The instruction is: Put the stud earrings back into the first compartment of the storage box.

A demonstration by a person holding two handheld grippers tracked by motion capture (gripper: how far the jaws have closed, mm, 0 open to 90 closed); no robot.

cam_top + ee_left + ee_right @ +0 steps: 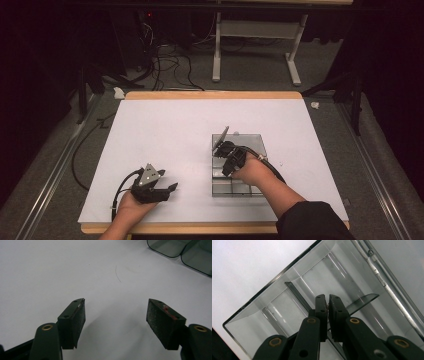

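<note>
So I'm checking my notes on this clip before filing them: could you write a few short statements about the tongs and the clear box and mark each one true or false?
1. The right tongs are shut on a thin clear divider. True.
2. The left tongs grip the clear box. False: their jaws stand wide apart over the bare white tabletop, holding nothing.
3. The clear box lies on the right half of the table. True.
4. The right tongs work outside the box. False: in the right gripper view they reach down into it, between its walls.
5. The left tongs rest near the table's front edge, apart from the box. True.
</note>
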